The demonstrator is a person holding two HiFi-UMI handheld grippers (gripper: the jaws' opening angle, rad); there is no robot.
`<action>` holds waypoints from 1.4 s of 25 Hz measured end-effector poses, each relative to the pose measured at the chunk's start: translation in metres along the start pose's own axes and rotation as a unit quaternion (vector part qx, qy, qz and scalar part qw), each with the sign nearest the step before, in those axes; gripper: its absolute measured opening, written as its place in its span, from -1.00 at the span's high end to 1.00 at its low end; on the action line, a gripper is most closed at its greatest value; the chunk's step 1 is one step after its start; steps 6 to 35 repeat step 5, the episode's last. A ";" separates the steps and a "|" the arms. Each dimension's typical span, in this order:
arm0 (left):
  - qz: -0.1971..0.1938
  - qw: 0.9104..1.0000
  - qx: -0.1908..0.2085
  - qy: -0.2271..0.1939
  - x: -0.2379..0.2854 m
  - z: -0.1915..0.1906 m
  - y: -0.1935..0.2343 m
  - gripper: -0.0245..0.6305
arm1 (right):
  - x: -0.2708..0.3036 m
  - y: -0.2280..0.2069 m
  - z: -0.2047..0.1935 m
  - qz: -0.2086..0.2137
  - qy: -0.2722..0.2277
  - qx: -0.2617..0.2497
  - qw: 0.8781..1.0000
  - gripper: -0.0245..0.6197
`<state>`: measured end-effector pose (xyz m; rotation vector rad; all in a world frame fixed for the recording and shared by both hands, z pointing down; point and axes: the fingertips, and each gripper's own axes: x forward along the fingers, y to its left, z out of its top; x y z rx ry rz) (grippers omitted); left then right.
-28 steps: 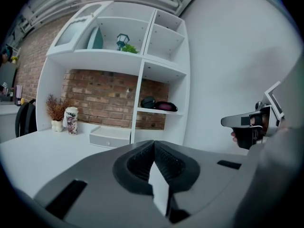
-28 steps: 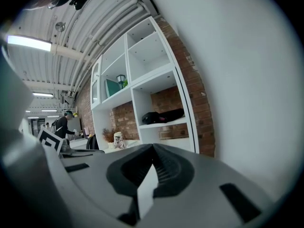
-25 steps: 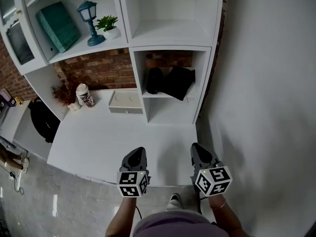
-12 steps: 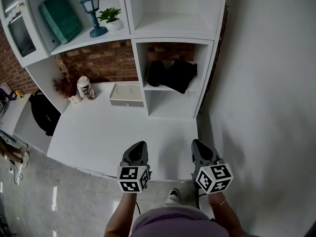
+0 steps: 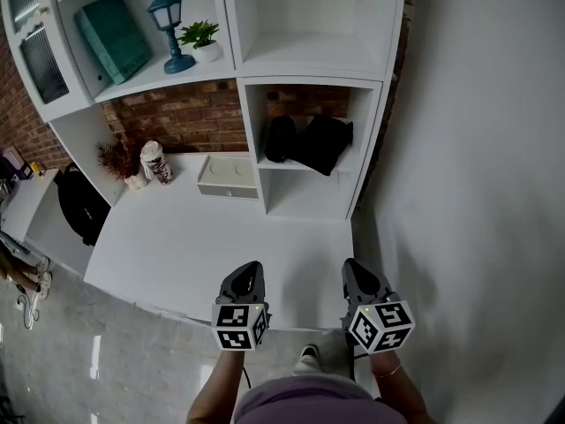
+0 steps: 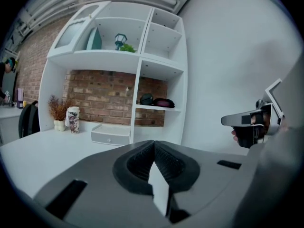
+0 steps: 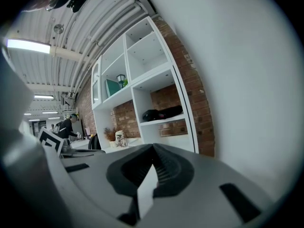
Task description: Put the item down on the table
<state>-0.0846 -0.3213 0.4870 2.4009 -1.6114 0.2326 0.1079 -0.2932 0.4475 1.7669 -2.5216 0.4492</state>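
Note:
My left gripper (image 5: pixel 250 271) and right gripper (image 5: pixel 352 267) hover side by side over the front edge of the white table (image 5: pixel 190 246). Both are shut and hold nothing. In the left gripper view the ribbed pads of the left gripper (image 6: pixel 153 148) meet with nothing between them, and the right gripper (image 6: pixel 251 121) shows at the right. The right gripper (image 7: pixel 153 152) is likewise pressed shut in its own view. Two black soft items (image 5: pixel 309 144) lie in the lower shelf cubby at the table's back, far ahead of both grippers.
A small white drawer box (image 5: pixel 228 177), a patterned cup (image 5: pixel 155 162) and a dried plant (image 5: pixel 119 159) stand along the brick back wall. A black backpack (image 5: pixel 79 206) hangs at the table's left. A lantern (image 5: pixel 169 25), potted plant (image 5: pixel 201 42) and teal book (image 5: pixel 110 38) sit higher up.
The head view has shifted slightly against the shelf. Both grippers stay shut and in nearly the same place by the table's front edge.

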 end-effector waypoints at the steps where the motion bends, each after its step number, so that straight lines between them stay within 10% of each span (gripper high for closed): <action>1: 0.000 1.000 0.006 0.001 -0.001 0.000 -0.001 0.93 | 0.000 0.000 -0.001 0.000 0.001 0.000 1.000 0.95; 35: -0.004 1.000 0.009 -0.001 0.000 0.003 -0.006 0.93 | 0.000 -0.001 0.001 0.001 0.001 0.002 1.000 0.94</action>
